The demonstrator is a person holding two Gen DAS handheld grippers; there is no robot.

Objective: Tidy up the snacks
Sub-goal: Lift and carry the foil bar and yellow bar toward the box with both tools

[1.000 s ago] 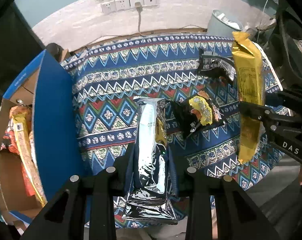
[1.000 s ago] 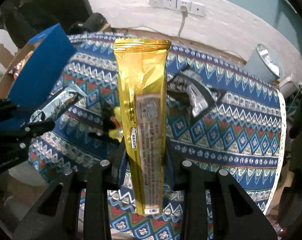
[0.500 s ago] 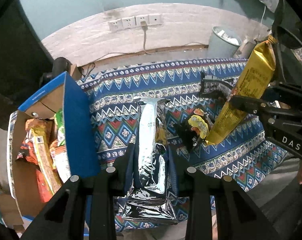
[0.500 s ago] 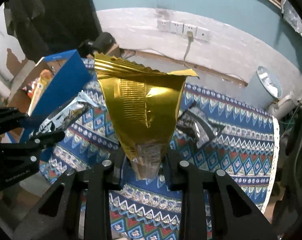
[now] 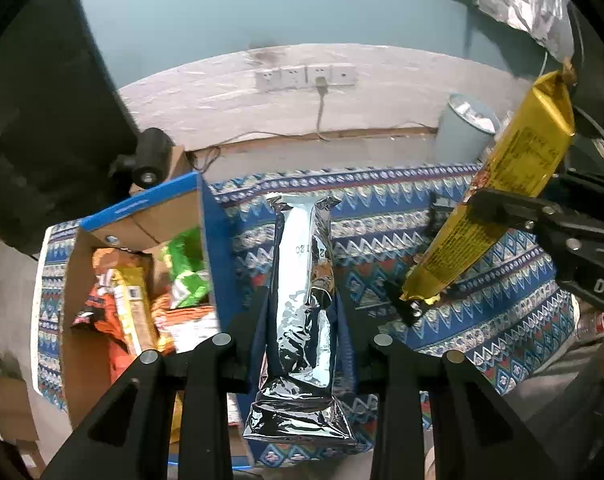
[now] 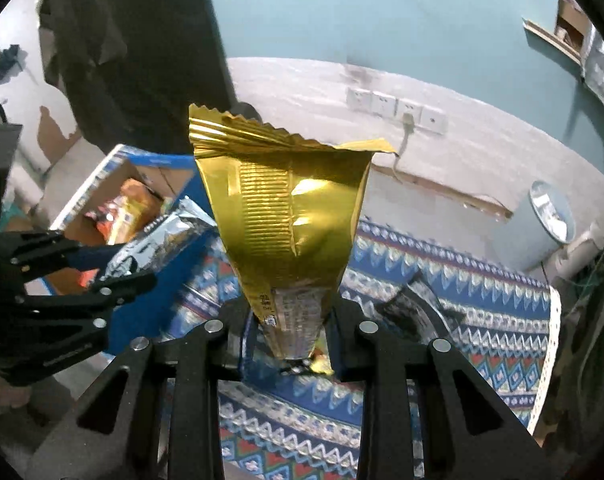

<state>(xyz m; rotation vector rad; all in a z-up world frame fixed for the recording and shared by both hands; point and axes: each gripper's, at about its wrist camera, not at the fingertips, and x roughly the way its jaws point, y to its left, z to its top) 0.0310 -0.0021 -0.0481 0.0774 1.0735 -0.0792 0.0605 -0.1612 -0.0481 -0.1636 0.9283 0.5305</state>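
At the far left of the left wrist view stands an open cardboard box with blue outer walls (image 5: 211, 248), resting on a patterned blue, red and white woven cloth (image 5: 382, 216). Inside it lie several snack packets: an orange one (image 5: 101, 304), a yellow one (image 5: 135, 312) and a green one (image 5: 185, 268). Just right of the box wall, the left gripper (image 5: 302, 332) is clenched on a long silver foil snack packet (image 5: 304, 280), which stands up between its 2 fingers above the cloth. Further right, a long gold foil snack packet (image 5: 490, 216) hangs tilted in the air, pinched near its lower part by the right gripper (image 5: 498, 210), whose jaws are closed on it. Behind it, on the floor by the wall, stands a grey round bin (image 5: 462, 132).

In the right wrist view the box (image 6: 113, 192) sits at the left, with the left gripper (image 6: 113, 264) holding the silver packet (image 6: 161, 240) in front of it. In the centre the gold packet (image 6: 289, 220) fans upward from the right gripper (image 6: 291, 336). To the right a black and silver wrapper (image 6: 418, 308) lies on the cloth (image 6: 482, 320).
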